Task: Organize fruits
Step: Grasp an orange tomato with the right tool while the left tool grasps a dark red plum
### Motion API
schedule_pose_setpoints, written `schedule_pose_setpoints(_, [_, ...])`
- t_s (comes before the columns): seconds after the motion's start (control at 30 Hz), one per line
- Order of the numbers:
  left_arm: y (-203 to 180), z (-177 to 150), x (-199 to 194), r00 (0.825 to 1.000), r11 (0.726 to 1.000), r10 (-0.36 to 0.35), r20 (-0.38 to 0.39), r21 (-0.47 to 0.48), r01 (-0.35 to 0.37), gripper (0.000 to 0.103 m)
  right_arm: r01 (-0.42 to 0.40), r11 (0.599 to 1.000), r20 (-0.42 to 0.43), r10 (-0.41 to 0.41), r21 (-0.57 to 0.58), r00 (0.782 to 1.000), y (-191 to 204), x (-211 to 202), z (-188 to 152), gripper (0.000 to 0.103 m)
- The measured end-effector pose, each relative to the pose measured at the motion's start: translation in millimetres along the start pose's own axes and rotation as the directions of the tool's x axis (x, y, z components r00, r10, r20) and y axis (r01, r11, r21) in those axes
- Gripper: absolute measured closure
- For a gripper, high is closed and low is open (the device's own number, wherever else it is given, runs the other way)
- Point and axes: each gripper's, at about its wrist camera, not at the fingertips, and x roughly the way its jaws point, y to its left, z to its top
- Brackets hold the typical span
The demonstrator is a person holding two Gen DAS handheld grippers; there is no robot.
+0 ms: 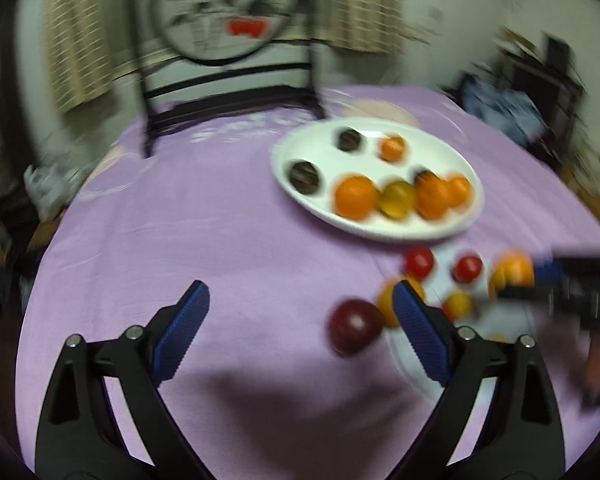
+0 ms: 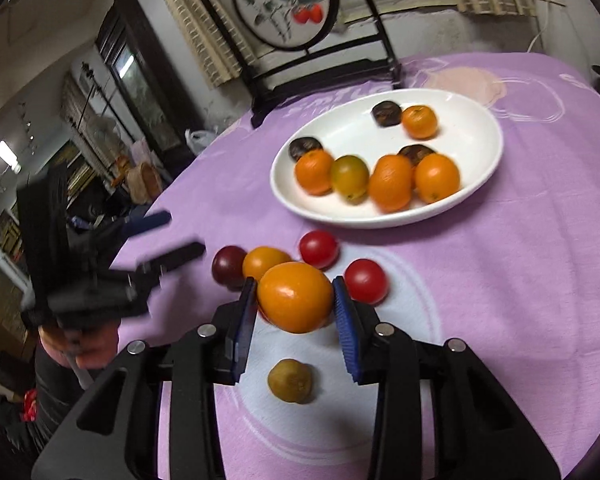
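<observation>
Over the lilac tablecloth (image 2: 500, 280), my right gripper (image 2: 294, 300) clamps a smooth orange fruit (image 2: 295, 296) while my left gripper (image 1: 300, 312) hangs spread and empty; eight fruits fill the white oval plate (image 2: 480, 184), five wait outside.

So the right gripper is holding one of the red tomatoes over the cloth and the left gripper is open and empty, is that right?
Not quite. The right gripper holds an orange fruit, not a red tomato; the right wrist view shows it between the blue pads. Both red tomatoes lie on the purple cloth. The rest stands: the left gripper is open and empty.
</observation>
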Motion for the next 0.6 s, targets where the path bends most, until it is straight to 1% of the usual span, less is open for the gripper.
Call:
schedule_pose_setpoints(0.07, [-12.2, -5.4, 3.2, 1.0, 0.998, -0.016, -0.012, 0.063, 0.017, 0.021, 0.003, 1.0, 0.003, -0.003, 0.013, 1.0, -2.3, -0.3, 1.2, 0.065])
schedule_pose_setpoints(0.13, [-19.8, -8.7, 8.6, 0.999, 0.994, -0.034, -0.035, 0.102, 0.037, 0.026, 0.008, 1.0, -0.003, -0.008, 0.019, 1.0, -3.6, 1.4, 1.8, 0.065])
schedule_pose_setpoints(0.2, [-24.5, -11.6, 15.7, 0.998, 0.992, -0.031, -0.059, 0.124, 0.038, 0.032, 0.006, 1.0, -0.007, -0.006, 0.025, 1.0, -3.7, 1.6, 1.4, 0.065])
schedule_pose_setpoints(0.27, [-24.0, -13.3, 22.6, 0.996, 0.992, -0.032, -0.088, 0.122, 0.043, 0.039, 0.004, 1.0, -0.008, -0.004, 0.023, 1.0, -3.3, 0.8, 0.1, 0.065])
schedule_pose_setpoints(0.4, [-22.7, -16.3, 29.5, 0.993, 0.993, -0.044, -0.109, 0.107, 0.055, 0.046, 0.006, 1.0, 0.0, -0.006, 0.013, 1.0, -1.8, -1.1, 0.2, 0.065])
schedule_pose_setpoints(0.47, [-25.9, -17.3, 30.3, 0.994, 0.991, -0.04, -0.102, 0.124, 0.053, 0.047, 0.01, 1.0, 0.002, -0.01, 0.011, 1.0, -1.7, -1.3, 0.1, 0.065])
schedule_pose_setpoints(0.6, [-29.7, -17.0, 30.9, 0.994, 0.987, -0.065, -0.084, 0.138, 0.077, 0.052, 0.013, 1.0, 0.005, -0.013, 0.008, 1.0, -1.4, -1.3, 0.4, 0.065])
